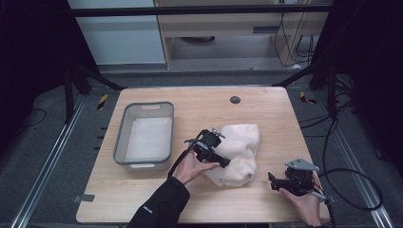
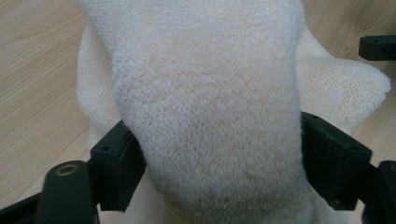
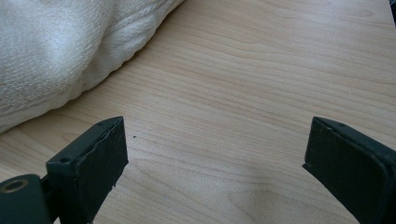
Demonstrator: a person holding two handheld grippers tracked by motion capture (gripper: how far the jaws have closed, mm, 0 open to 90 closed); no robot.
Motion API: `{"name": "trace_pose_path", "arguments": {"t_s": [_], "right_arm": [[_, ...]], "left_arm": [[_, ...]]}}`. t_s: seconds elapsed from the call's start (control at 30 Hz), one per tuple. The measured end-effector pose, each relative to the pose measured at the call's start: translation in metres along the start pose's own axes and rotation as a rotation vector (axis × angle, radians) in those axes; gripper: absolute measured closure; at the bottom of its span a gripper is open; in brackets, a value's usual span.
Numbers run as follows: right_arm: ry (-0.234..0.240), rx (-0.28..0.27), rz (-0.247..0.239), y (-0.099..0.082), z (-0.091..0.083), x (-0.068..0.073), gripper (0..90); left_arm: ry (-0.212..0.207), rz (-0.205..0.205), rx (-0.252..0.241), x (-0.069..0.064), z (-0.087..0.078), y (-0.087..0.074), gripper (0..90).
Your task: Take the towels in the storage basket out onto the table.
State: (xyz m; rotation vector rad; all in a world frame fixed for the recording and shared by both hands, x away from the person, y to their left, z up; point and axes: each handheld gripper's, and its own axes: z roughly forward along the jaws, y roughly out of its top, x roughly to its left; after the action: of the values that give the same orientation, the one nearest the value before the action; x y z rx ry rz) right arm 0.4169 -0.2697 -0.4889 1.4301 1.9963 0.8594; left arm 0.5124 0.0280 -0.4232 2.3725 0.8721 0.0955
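Black jaws of the right gripper (image 1: 272,182) stand wide apart over bare wood near the desk's (image 1: 247,199) near right corner, with nothing between them; in the right gripper view the pale grain runs clear across the gap, and the towel's edge lies off to the upper left, apart from both jaws. A hand (image 1: 304,202) holds this gripper from the near edge. Just left of it and a little farther in, the cream towel (image 1: 240,152) lies bunched in a soft heap right of the desk's middle, resting on the wood. The left gripper (image 1: 227,164) reaches into the heap's near left side, carried by a hand (image 1: 190,167) in a dark sleeve. In the left gripper view a thick fold of the towel (image 2: 205,116) bulges between its two jaws, which stand well apart at either flank of the fold; whether the pads press on the cloth I cannot tell. Beyond, toward the left edge, a grey bin (image 1: 145,135) sits on the desk, well apart from the towel. Near the far edge a small dark round cap (image 1: 235,99) is set in the wood.
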Motion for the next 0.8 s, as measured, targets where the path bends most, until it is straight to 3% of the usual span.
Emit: {"name": "trace_pose_path", "arguments": {"t_s": [0.23, 0.47, 0.8], "right_arm": [[0.0, 0.002, 0.0, 0.0, 0.0, 0.0, 5.8], [-0.002, 0.002, 0.001, 0.0, 0.0, 0.0, 5.7], [-0.004, 0.003, 0.0, 0.0, 0.0, 0.0, 5.7]], "left_arm": [[0.0, 0.004, -0.041, 0.003, -0.015, -0.009, 15.2], [0.019, 0.001, -0.113, 0.006, -0.037, -0.019, 14.4], [0.042, 0.005, -0.172, 0.011, -0.061, -0.042, 14.4]]}}
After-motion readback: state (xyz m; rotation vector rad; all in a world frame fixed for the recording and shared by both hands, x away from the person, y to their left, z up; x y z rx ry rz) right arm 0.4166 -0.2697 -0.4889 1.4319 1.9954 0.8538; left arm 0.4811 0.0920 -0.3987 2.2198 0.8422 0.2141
